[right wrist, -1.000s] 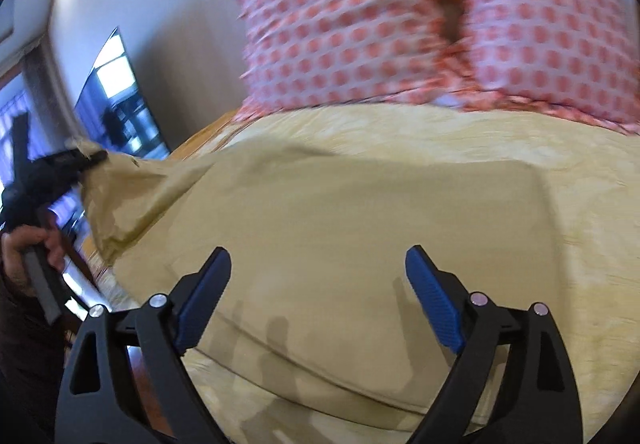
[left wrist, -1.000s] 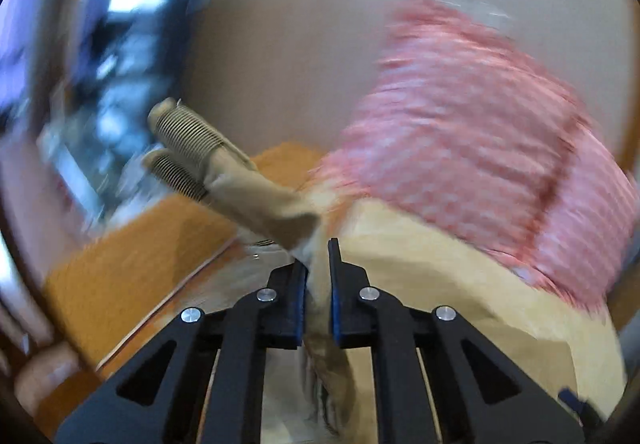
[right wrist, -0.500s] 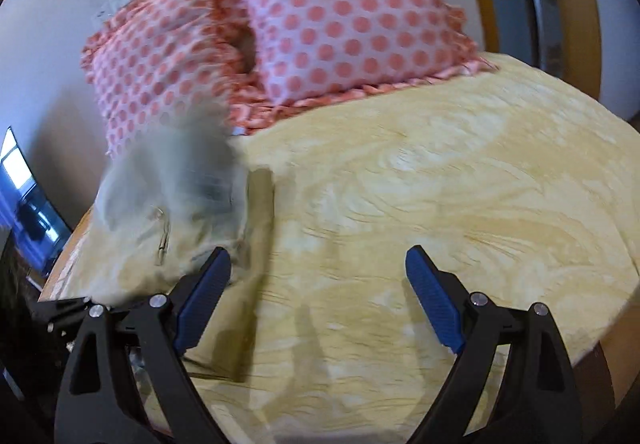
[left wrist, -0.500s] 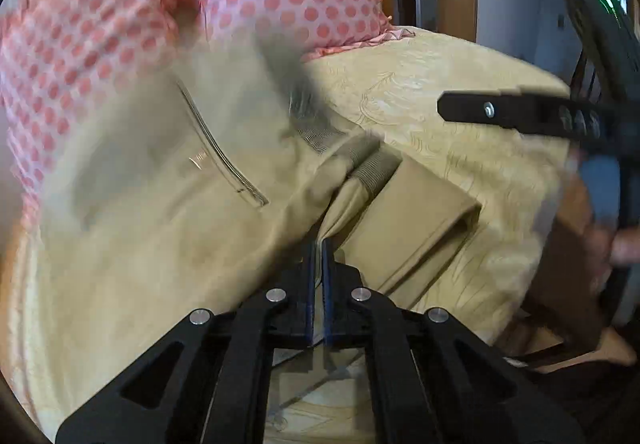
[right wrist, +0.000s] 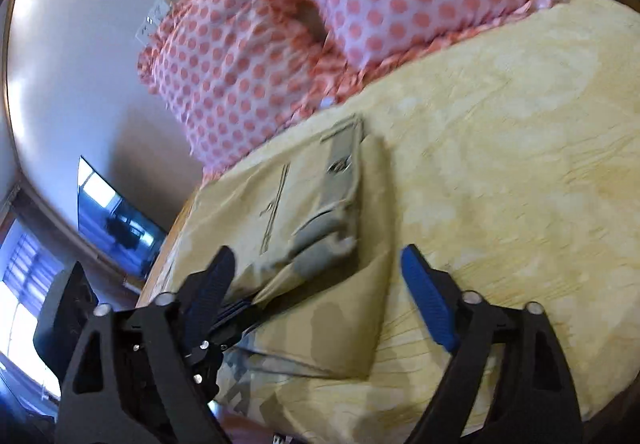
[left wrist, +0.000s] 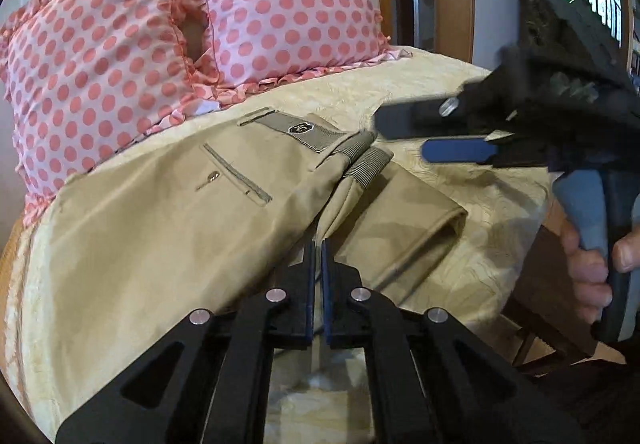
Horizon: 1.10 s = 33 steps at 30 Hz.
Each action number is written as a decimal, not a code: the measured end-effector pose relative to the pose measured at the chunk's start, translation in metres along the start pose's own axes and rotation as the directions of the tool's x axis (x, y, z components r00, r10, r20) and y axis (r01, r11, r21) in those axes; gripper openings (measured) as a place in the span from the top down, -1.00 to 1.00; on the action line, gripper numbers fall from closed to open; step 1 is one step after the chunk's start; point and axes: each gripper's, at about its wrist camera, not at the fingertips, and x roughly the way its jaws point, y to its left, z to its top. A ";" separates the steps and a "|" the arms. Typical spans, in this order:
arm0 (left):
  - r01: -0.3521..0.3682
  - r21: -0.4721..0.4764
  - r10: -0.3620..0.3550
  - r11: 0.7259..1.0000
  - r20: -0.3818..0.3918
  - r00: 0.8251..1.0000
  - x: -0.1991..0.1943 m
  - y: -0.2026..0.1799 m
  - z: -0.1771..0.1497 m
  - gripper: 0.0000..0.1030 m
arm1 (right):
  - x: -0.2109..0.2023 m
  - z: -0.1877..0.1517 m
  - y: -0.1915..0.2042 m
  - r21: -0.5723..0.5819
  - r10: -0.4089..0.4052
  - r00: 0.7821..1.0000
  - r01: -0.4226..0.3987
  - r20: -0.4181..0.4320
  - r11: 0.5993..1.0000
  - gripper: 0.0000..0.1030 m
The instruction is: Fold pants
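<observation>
Pants [left wrist: 168,228], one tan pair, lie folded on the yellow bedspread [left wrist: 448,92] below two polka-dot pillows [left wrist: 280,8]; bare spread lies right of them. Left gripper [left wrist: 316,264] is clenched on a leg fold near the two ribbed cuffs [left wrist: 360,156]; right gripper [right wrist: 320,292] gapes above.

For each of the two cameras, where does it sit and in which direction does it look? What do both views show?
Left wrist: on the left gripper, shut on the pants, looking across the bed toward the pillows; the right gripper and the person's hand show at right.
Right wrist: on the open right gripper, looking down over the pants toward the pillows; the left gripper shows at lower left.
Shared: pants, bed, pillows, both grippers.
</observation>
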 end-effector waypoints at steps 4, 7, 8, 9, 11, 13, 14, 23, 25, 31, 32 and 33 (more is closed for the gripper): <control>0.034 -0.092 -0.030 0.995 0.039 0.999 -0.029 0.016 -0.009 0.88 | 0.007 -0.007 0.019 -0.078 -0.015 0.999 0.012 -0.029 0.997 -0.25; 0.024 -0.172 -0.012 0.985 0.070 0.997 -0.047 0.036 -0.014 0.79 | 0.016 -0.009 0.028 -0.103 -0.060 0.995 0.052 -0.074 0.993 -0.20; 0.019 -0.199 -0.004 0.980 0.076 0.997 -0.050 0.043 -0.014 0.54 | 0.019 -0.011 0.029 -0.108 -0.094 0.991 0.084 -0.094 0.991 -0.18; 0.007 -0.236 0.015 0.972 0.089 0.996 -0.054 0.052 -0.016 0.14 | 0.023 -0.011 0.029 -0.112 -0.126 0.986 0.113 -0.113 0.987 -0.17; -0.034 -0.276 0.067 0.961 0.112 0.991 -0.062 0.063 -0.018 -0.15 | 0.029 -0.011 0.030 -0.100 -0.173 0.974 0.160 -0.145 0.982 -0.15; -0.045 -0.295 0.084 0.954 0.118 0.990 -0.066 0.071 -0.020 -0.15 | 0.030 -0.009 0.029 -0.066 -0.179 0.972 0.171 -0.152 0.983 -0.17; -0.047 -0.304 0.087 0.952 0.121 0.989 -0.067 0.073 -0.020 -0.17 | 0.032 -0.007 0.027 -0.035 -0.167 0.975 0.163 -0.144 0.986 -0.17; -0.062 -0.334 0.108 0.940 0.119 0.987 -0.070 0.084 -0.027 -0.20 | 0.046 0.007 -0.014 0.300 -0.055 0.996 0.072 -0.063 0.951 0.47; -0.071 -0.353 0.119 0.933 0.118 0.986 -0.072 0.089 -0.030 -0.20 | 0.046 0.006 -0.015 0.293 -0.047 0.998 0.057 -0.040 0.955 0.56; -0.123 -0.402 0.187 0.907 0.123 0.975 -0.086 0.113 -0.039 -0.23 | 0.003 -0.013 0.005 0.176 0.007 1.000 -0.012 0.030 0.984 0.76; -0.130 -0.408 0.195 0.903 0.120 0.973 -0.086 0.118 -0.039 -0.24 | -0.005 -0.018 0.010 0.154 0.003 1.000 -0.007 0.028 0.988 0.78; -0.136 -0.415 0.202 0.900 0.118 0.972 -0.087 0.122 -0.040 -0.26 | -0.013 -0.027 0.015 0.122 -0.020 1.000 0.017 0.022 0.992 0.78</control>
